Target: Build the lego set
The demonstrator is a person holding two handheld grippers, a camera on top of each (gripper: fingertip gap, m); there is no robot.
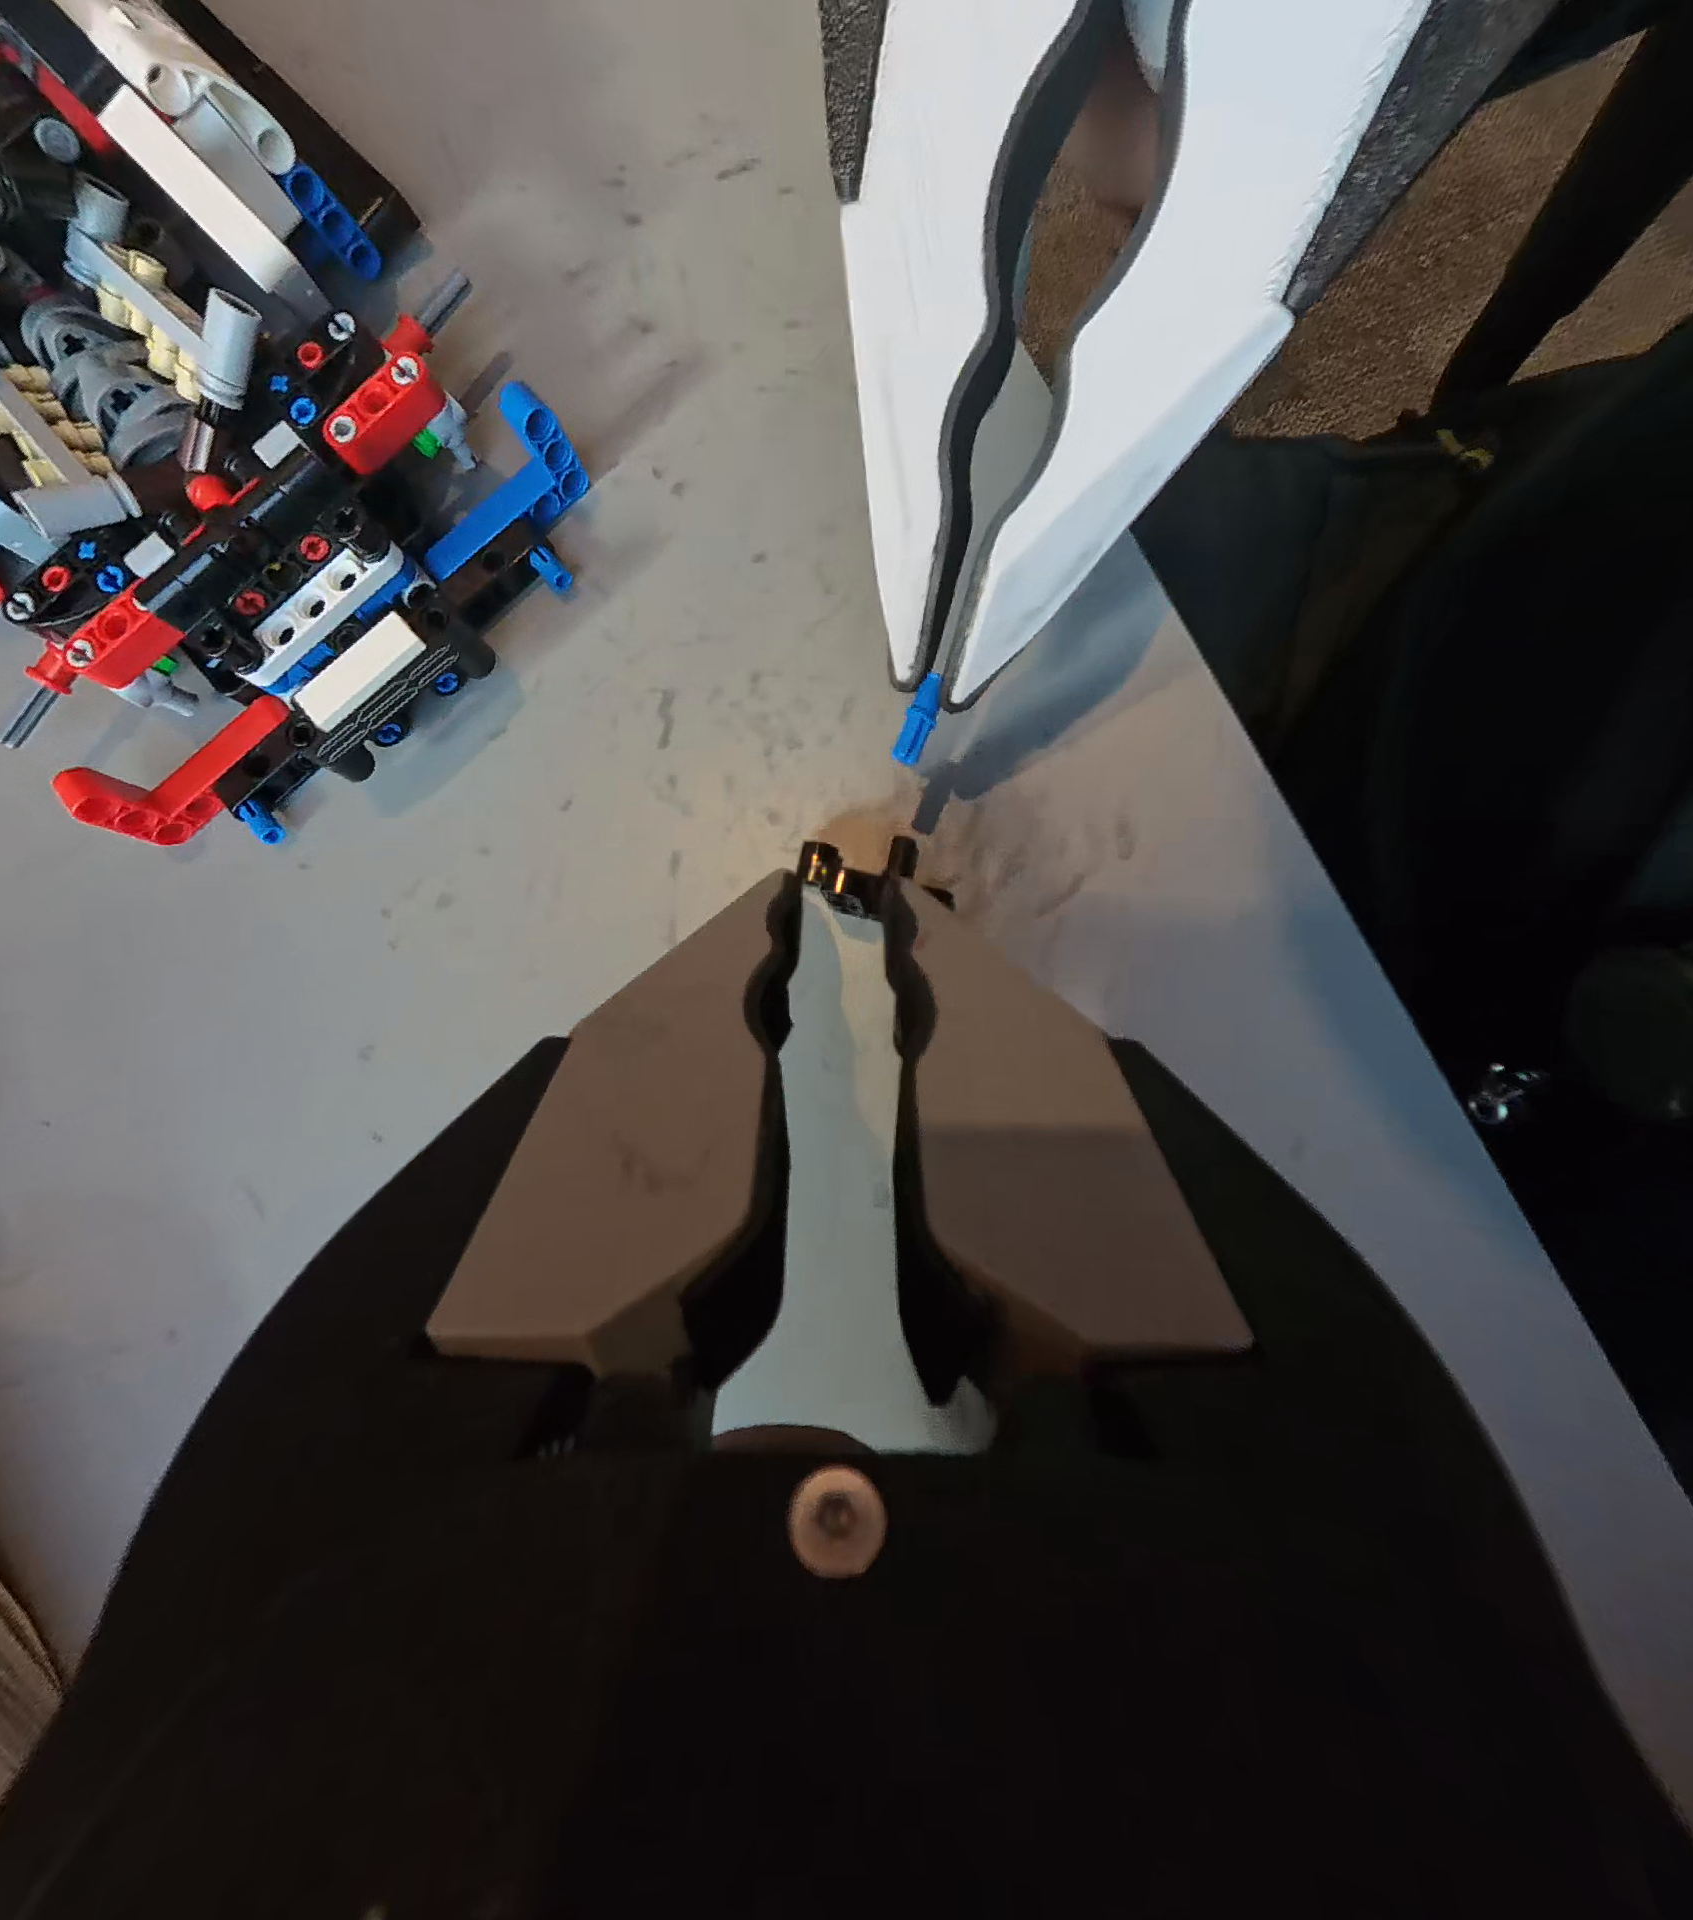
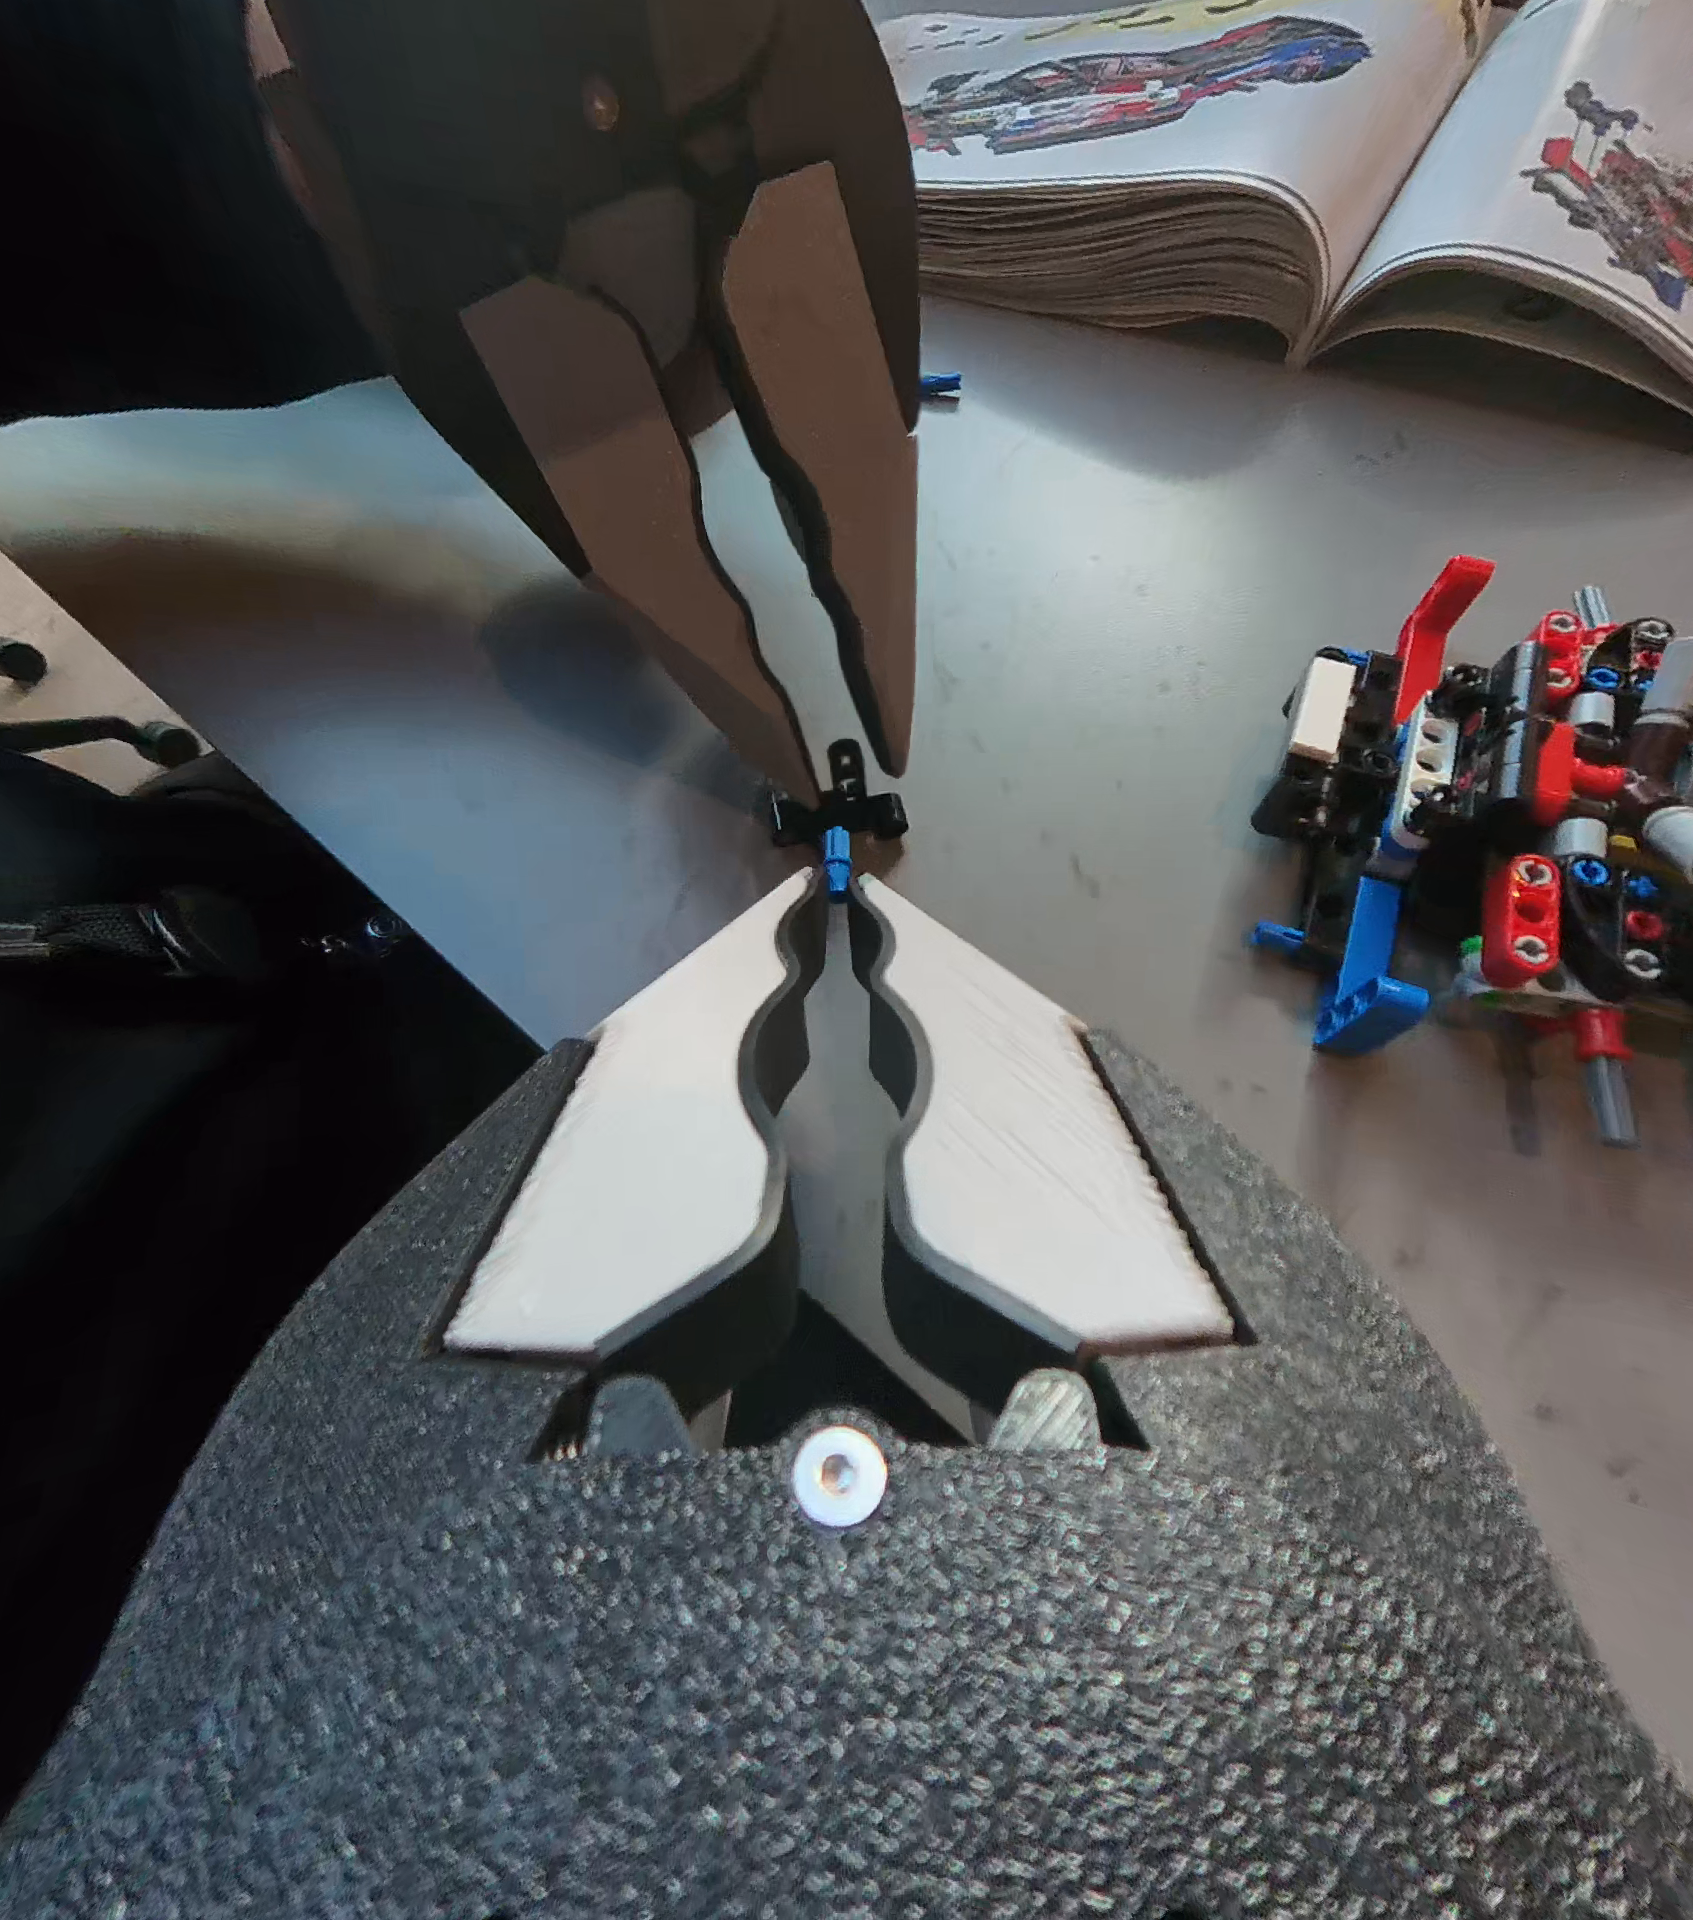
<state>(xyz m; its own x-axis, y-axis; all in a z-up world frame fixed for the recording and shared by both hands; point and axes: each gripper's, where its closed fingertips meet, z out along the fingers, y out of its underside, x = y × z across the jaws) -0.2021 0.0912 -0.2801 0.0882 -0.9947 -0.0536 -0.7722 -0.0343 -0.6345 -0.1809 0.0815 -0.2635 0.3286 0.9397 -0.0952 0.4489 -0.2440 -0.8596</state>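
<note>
My left gripper [image 1: 850,883], with brown fingers, is shut on a small black connector piece [image 1: 847,871] and holds it near the table's edge. My right gripper [image 2: 834,883], with white fingers, is shut on a blue pin [image 2: 835,854]. The pin's free end points at the black connector piece [image 2: 837,810] and sits right at it; I cannot tell whether it is inserted. In the left wrist view the right gripper [image 1: 930,694] comes down from above with the blue pin [image 1: 918,719] sticking out of its tips. The partly built lego model [image 1: 198,488] lies on the table to the left; it also shows in the right wrist view [image 2: 1569,831].
An open instruction booklet [image 2: 1341,229] lies at the back of the grey table [image 2: 1185,582]. A loose blue pin [image 2: 938,384] lies behind the left gripper. The table edge [image 1: 1341,883] runs close by, with a dark bag [image 2: 94,935] on the floor beyond it. Less than 4 cm separates the two grippers' tips.
</note>
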